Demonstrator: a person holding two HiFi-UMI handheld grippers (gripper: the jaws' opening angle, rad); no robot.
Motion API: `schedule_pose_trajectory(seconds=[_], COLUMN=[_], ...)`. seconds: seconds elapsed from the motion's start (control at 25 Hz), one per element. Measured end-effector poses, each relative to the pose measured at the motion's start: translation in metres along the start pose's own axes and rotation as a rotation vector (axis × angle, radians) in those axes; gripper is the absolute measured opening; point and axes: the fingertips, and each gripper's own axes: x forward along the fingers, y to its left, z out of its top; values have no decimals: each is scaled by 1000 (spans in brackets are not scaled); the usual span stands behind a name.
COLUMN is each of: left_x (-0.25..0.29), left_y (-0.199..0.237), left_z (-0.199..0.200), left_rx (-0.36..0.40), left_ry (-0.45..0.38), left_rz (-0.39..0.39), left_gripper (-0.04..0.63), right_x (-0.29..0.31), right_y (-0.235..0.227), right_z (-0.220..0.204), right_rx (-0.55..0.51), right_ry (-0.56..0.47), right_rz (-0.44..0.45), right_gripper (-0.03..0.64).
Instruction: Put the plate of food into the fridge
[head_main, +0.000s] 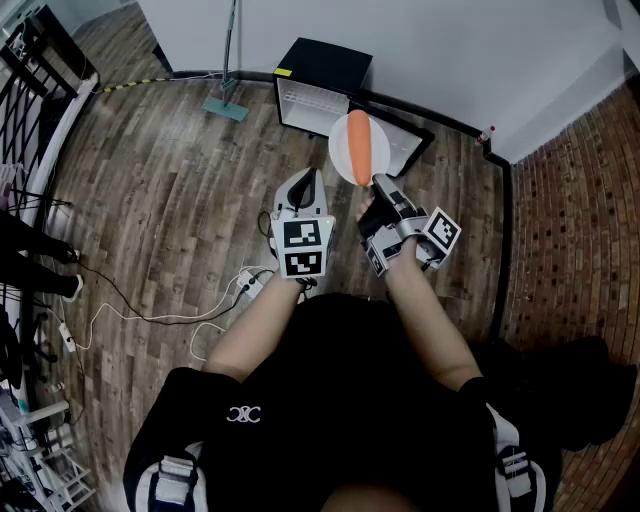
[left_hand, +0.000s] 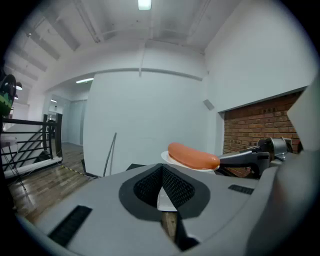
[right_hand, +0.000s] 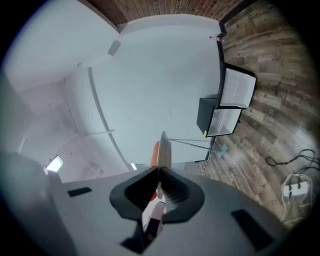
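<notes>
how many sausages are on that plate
1. A single orange sausage lies along the middle of the white plate, which the right tongs grip by its rim near the open fridge. Nothing else shows on the plate.

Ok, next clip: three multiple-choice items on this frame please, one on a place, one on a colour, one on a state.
1. Where is the plate? A on a table; B in the right tongs; C on a chair.
2. What colour is the food on it? A green; B orange; C brown.
3. The door of the fridge is: A open; B shut; C missing.
Answers: 1 B, the right tongs clamp its rim. 2 B, the food is plainly orange. 3 A, the door stands swung aside and the fridge's inside shows.
</notes>
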Motion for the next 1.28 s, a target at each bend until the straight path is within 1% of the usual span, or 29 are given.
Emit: schedule_pose_trajectory(seconds=[0.28,0.56,0.92,1.28], left_x=[1,2,0,-11], left_y=[-7,-10,0,25], left_z=[-3,-3,-5,-8], left_rx=[3,6,-2,-13], left_ry=[3,6,7,4], left_rz=[-3,-6,6,10], left_gripper=[-2,-2,-2,-2], right_x=[-7,-10,-5,6], right_y=[-2,-1,-1,1], right_z=[7,11,6,-14], right_rx=[20,19,26,15], right_ry=[-21,-20,-10,0], right_rz=[7,14,26,38], right_gripper=[33,32,32,32])
